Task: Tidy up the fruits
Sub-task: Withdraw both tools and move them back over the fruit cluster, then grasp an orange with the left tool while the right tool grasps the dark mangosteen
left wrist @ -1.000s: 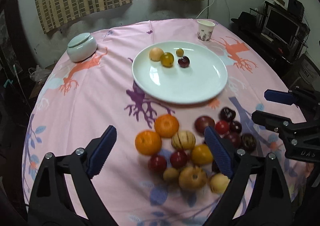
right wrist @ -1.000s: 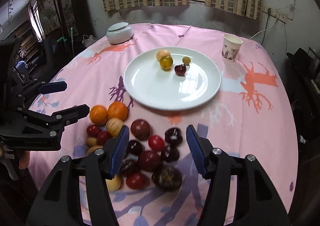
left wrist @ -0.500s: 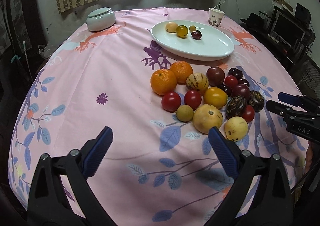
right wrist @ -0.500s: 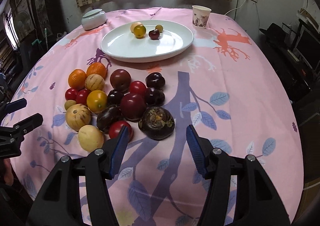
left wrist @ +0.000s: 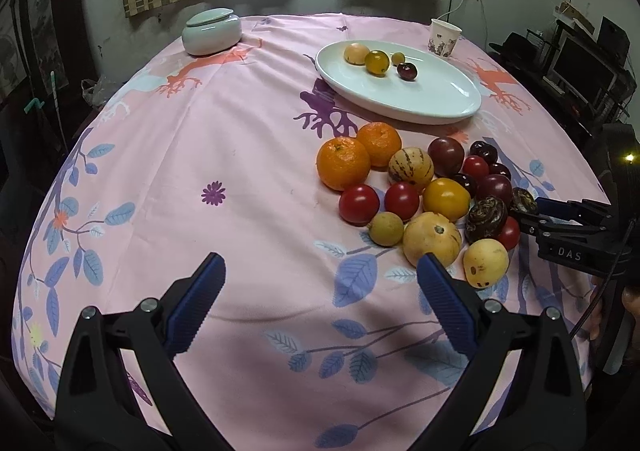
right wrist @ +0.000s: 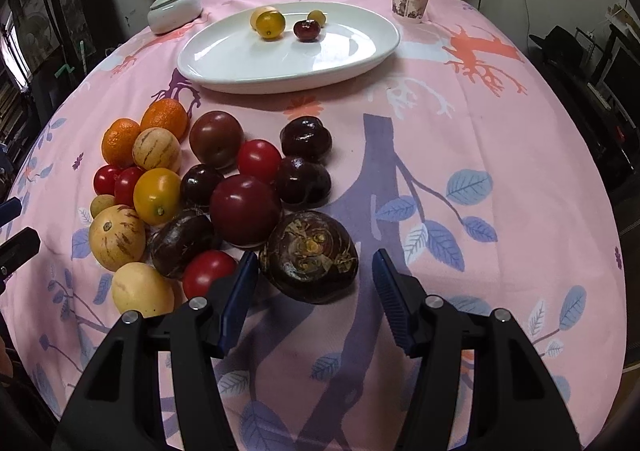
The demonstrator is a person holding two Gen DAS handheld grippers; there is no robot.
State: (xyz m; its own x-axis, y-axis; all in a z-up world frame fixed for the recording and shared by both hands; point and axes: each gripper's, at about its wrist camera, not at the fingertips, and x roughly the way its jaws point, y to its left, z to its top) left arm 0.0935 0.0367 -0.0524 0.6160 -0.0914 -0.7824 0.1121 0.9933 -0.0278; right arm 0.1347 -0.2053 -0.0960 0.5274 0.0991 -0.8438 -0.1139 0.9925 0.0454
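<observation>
A pile of several fruits lies on the pink cloth: two oranges (left wrist: pixel 343 163), striped melons (left wrist: pixel 432 239), red tomatoes (left wrist: pixel 359 204) and dark plums (right wrist: pixel 245 211). The white plate (left wrist: pixel 400 111) behind the pile holds several small fruits, among them a yellow tomato (right wrist: pixel 271 24) and a dark cherry (right wrist: pixel 307 30). My left gripper (left wrist: pixel 320 271) is open wide over bare cloth, left of the pile. My right gripper (right wrist: pixel 315 263) is open, its fingertips on either side of the near end of a dark brown knobbly fruit (right wrist: pixel 308 247), pads apart from it.
At the far left stands a pale lidded bowl (left wrist: pixel 211 31), and a paper cup (left wrist: pixel 444 38) is behind the plate. The round table drops away on all sides. Dark shelves and screens (left wrist: pixel 580 63) stand to the right.
Both grippers have sunk and drawn back toward the table's near side. The left one left the pile for bare cloth. The right one came down at the dark brown fruit.
</observation>
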